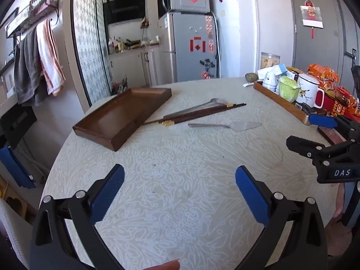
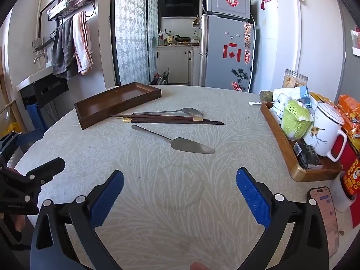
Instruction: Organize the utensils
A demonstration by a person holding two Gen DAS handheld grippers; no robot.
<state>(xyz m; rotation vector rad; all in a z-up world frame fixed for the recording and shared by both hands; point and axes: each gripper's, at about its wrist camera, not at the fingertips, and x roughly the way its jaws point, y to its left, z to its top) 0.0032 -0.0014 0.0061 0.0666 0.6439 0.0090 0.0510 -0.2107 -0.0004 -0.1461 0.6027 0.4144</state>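
An empty dark wooden tray (image 1: 112, 121) (image 2: 108, 106) lies at the table's far left. Beside it lie dark chopsticks with gold bands (image 1: 198, 114) (image 2: 168, 119), a metal spoon (image 1: 202, 105) (image 2: 177, 111) behind them, and a metal cake server (image 1: 229, 126) (image 2: 180, 142) nearer to me. My left gripper (image 1: 180, 193) is open and empty above the table's near part. My right gripper (image 2: 180, 195) is open and empty, to the right of the left one; it also shows in the left wrist view (image 1: 312, 135).
A second wooden tray (image 2: 290, 157) (image 1: 279, 103) at the right holds a white mug (image 2: 324, 130), a green cabbage-shaped cup (image 2: 294, 121) and small cups. Snack bags (image 2: 351, 112) lie behind it. A phone (image 2: 326, 213) rests at the near right.
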